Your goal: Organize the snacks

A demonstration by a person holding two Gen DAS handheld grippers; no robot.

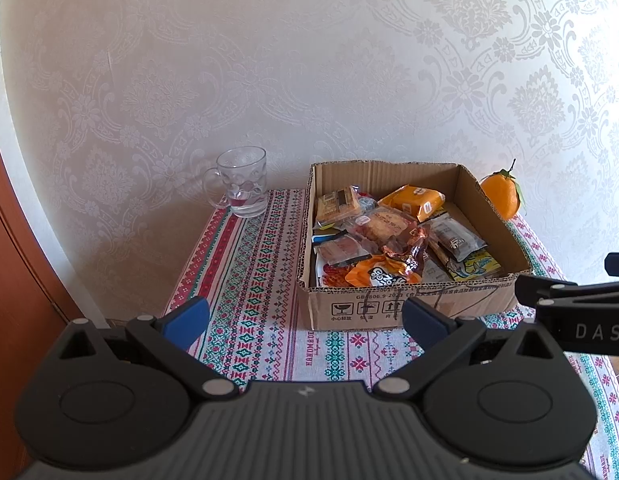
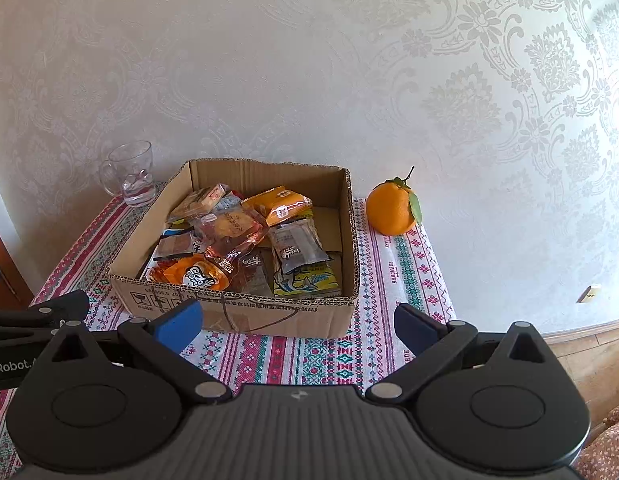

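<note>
A clear glass mug with a handle on its left side stands upright at the back left corner of the counter, close to the wall. The counter wears a white cloth woven with red and green bands of cross-stitch pattern. At the back right sits a round orange with a stem and green leaf, before pale wallpaper embossed with damask flowers.

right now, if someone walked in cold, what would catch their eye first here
The open cardboard box in the middle of the patterned tablecloth, piled with bright snack packets, draws the eye first. Next is the orange with its leaf, right of the box by the wall, and the glass mug at the far left corner.
</note>
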